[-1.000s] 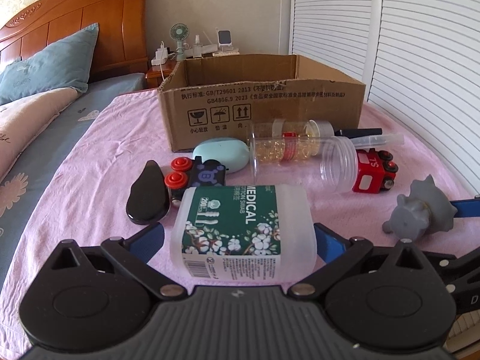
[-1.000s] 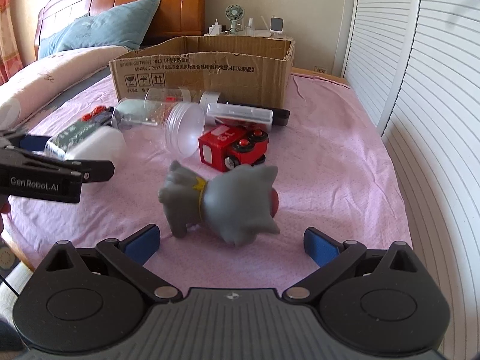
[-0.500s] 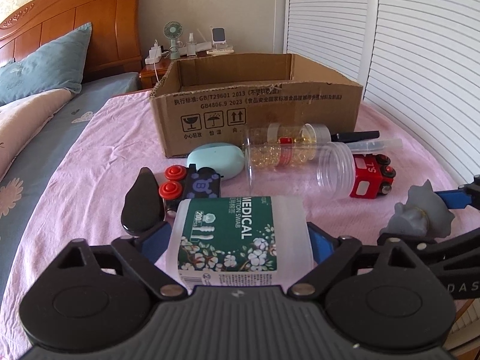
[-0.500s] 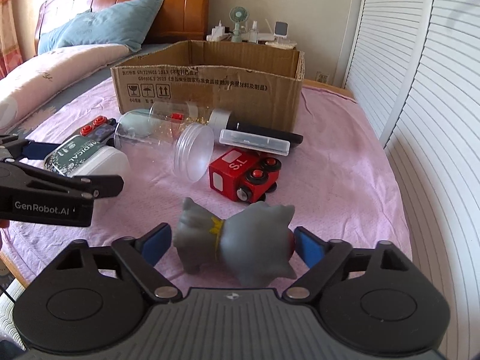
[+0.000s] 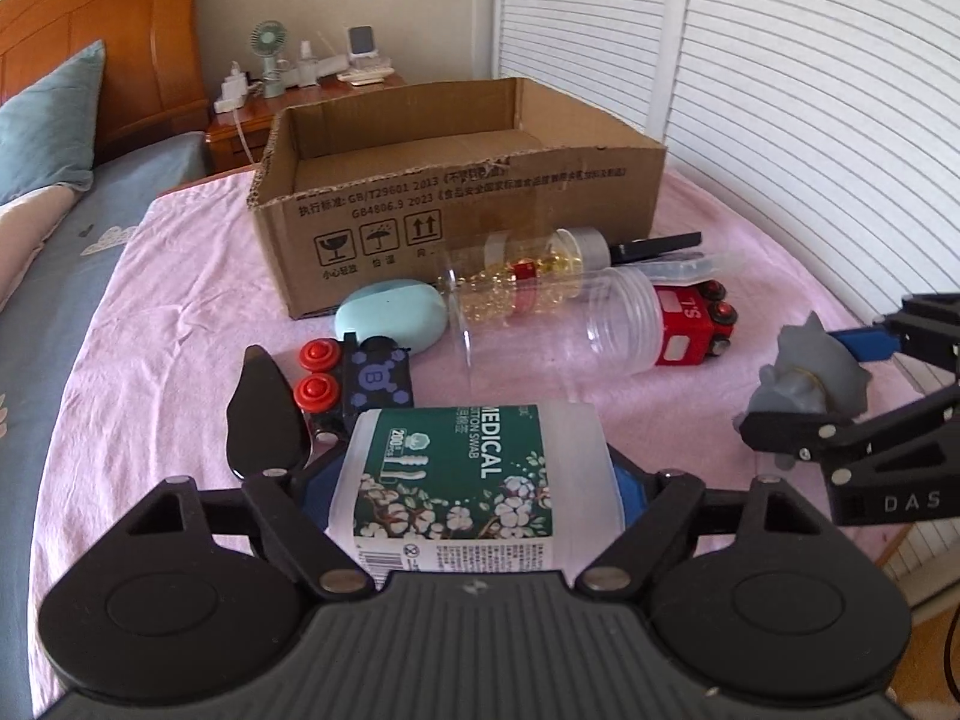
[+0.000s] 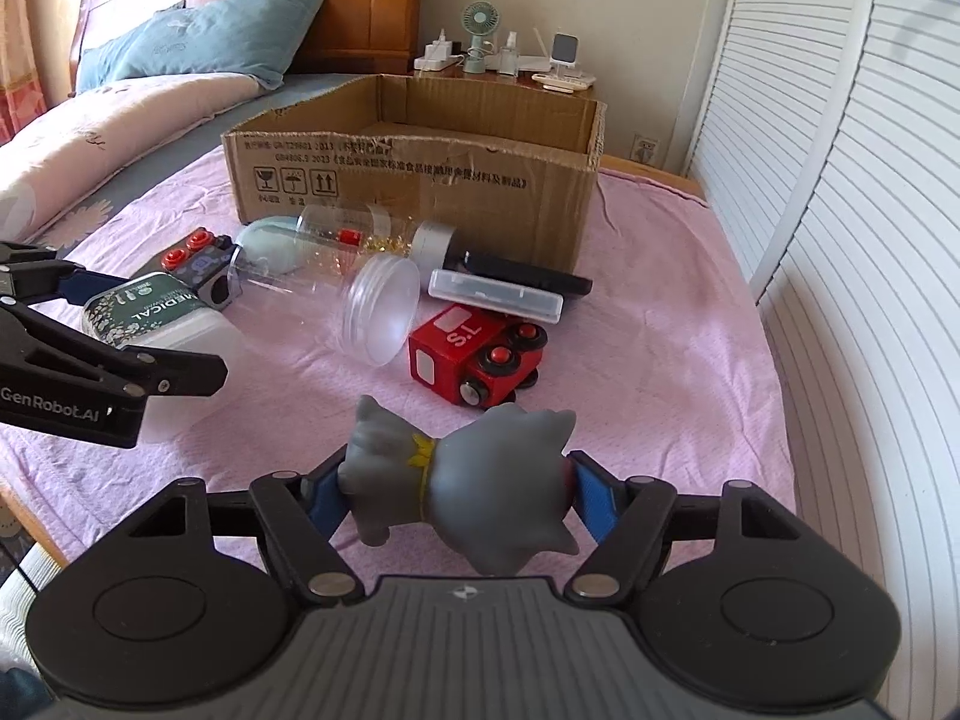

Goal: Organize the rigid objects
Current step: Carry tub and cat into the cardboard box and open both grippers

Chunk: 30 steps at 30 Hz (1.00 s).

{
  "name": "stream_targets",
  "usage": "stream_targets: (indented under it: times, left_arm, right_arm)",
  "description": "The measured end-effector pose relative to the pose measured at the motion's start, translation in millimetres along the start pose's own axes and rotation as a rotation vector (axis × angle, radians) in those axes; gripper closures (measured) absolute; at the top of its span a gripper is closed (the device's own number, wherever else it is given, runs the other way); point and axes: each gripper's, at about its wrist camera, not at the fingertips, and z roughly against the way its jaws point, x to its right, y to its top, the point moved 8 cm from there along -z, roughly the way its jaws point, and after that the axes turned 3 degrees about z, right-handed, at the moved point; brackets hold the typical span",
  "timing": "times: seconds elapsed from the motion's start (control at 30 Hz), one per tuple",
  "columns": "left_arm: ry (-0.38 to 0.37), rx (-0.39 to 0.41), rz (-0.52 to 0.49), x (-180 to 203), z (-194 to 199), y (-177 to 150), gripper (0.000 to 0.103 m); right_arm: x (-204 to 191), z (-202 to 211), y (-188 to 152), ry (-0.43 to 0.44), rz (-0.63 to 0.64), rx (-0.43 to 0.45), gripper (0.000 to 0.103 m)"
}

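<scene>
A white cotton swab box [image 5: 474,462] with a green "MEDICAL" label lies on the pink bedsheet between the blue pads of my left gripper [image 5: 471,483]. Its jaws are closing and both pads press on the box's sides. My right gripper [image 6: 456,492] is also closing, and its pads press on the two ends of a grey rubber animal toy [image 6: 480,480], which lies sideways. The left wrist view shows that toy [image 5: 810,372] at the right edge, held between the right gripper's fingers. An open cardboard box [image 5: 456,204] stands behind the clutter, and nothing shows inside it.
A clear plastic jar [image 5: 558,330] lies on its side before the box, beside a red toy train [image 6: 474,354], a dark train car with red wheels [image 5: 360,378], a mint case [image 5: 390,318] and a black oval piece [image 5: 264,420]. A shutter wall runs along the right.
Both grippers went from wide open to closed in on their things: the left on the swab box, the right on the grey toy. The right view rose slightly.
</scene>
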Motion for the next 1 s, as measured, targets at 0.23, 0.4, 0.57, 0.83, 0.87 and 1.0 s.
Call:
stream_targets:
  times: [0.23, 0.4, 0.57, 0.83, 0.87, 1.0]
  left_arm:
    - [-0.068, -0.024, -0.024, -4, 20, 23, 0.02]
    - [-0.064, 0.011, -0.052, -9, 29, 62, 0.02]
    - [-0.062, 0.051, -0.067, -17, 21, 113, 0.02]
    - [-0.004, 0.037, -0.088, -35, -36, 184, 0.02]
    - [0.002, 0.032, -0.087, -37, -45, 191, 0.02]
    - [0.048, 0.022, -0.085, -47, -77, 212, 0.02]
  right_arm:
    - [4, 17, 19, 0.033, 0.037, 0.018, 0.026]
    - [8, 27, 46, 0.061, 0.05, 0.056, 0.026]
    - [14, 31, 79, 0.072, 0.064, 0.103, 0.026]
    - [26, 19, 122, 0.061, 0.093, 0.148, 0.026]
    - [27, 15, 126, 0.059, 0.09, 0.149, 0.026]
    - [33, 2, 136, 0.057, 0.09, 0.142, 0.026]
